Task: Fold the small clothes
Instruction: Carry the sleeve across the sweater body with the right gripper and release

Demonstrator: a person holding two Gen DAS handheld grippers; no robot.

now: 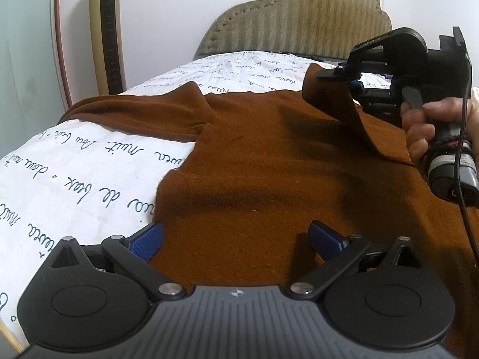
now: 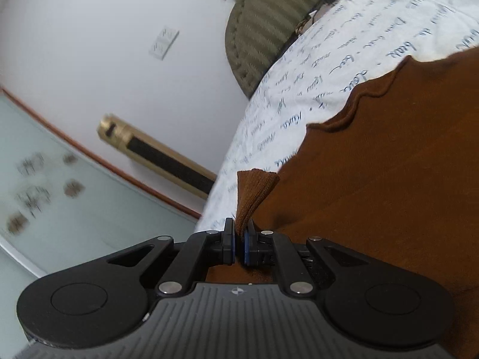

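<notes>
A brown knit garment lies spread on the bed, one sleeve stretched toward the far left. My left gripper hovers open just above its near part, blue pads wide apart with nothing between them. At the right of the left wrist view, a person's hand holds my right gripper, which lifts a sleeve off the garment body. The right wrist view shows that gripper shut on the ribbed brown cuff, which sticks out past the pads, with the brown garment beyond.
The bed wears a white sheet printed with handwriting. A padded headboard stands at the far end. A gold tower fan stands by the white wall beyond the bed's left side. A black cable hangs from the right gripper.
</notes>
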